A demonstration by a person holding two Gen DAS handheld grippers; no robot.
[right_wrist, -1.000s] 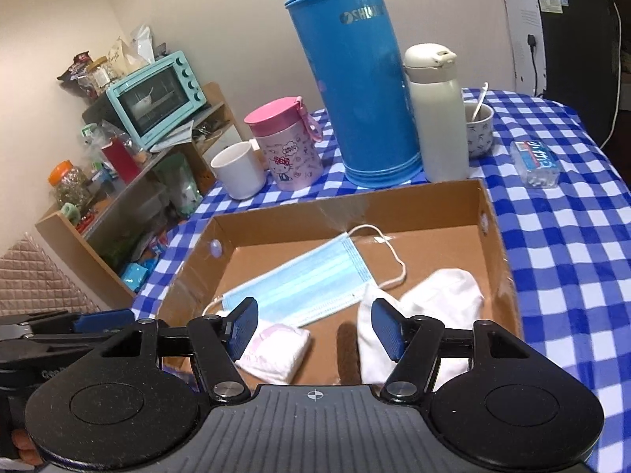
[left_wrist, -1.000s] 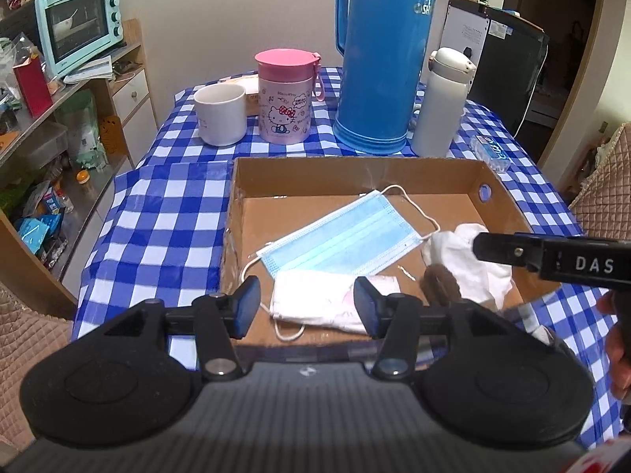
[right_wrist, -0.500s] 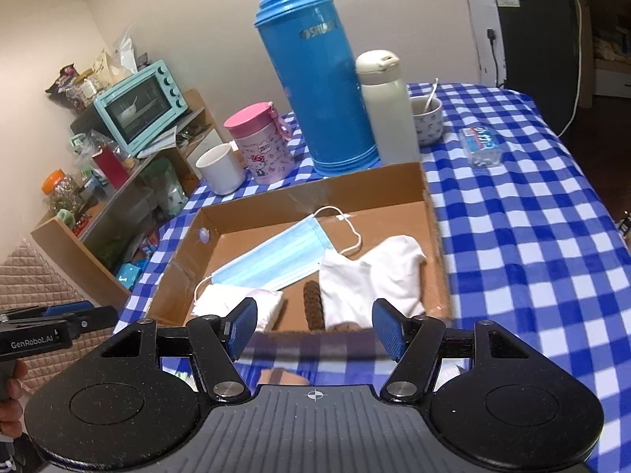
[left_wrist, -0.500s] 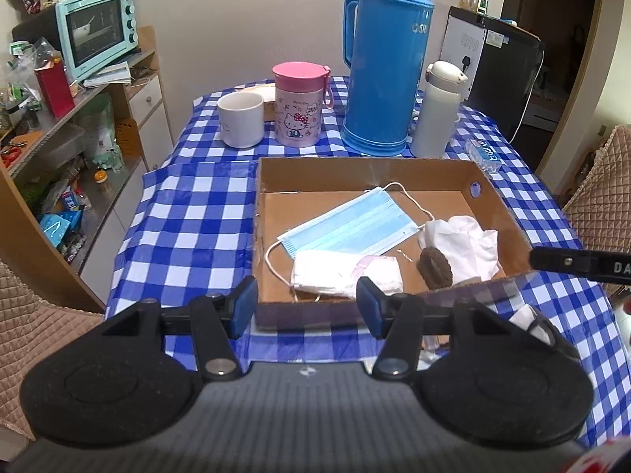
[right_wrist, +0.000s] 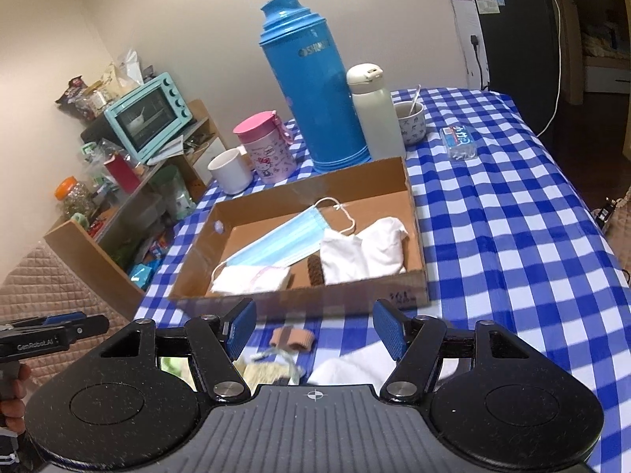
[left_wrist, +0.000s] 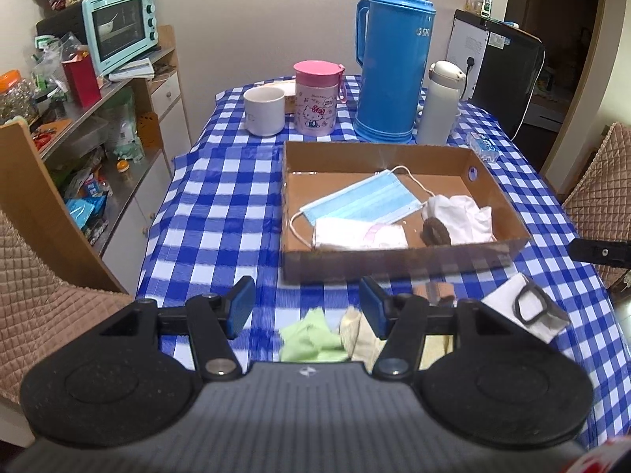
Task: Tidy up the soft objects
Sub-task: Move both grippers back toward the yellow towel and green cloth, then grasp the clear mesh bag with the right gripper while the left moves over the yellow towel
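Note:
A shallow cardboard box on the blue checked table holds a blue face mask, a white-pink mask, a white cloth and a brown scrunchie. In front of the box lie a green cloth, a cream cloth, a tan band and a white cloth with a black ring. My left gripper and right gripper are open and empty, above these loose items.
Behind the box stand a white mug, a pink Hello Kitty cup, a tall blue thermos, a white flask and a small cup with a spoon. A shelf with a teal oven is at left.
Both grippers have pulled back from over the box toward the table's near edge and risen. The loose cloths in front of the box have come into view. Both stay open.

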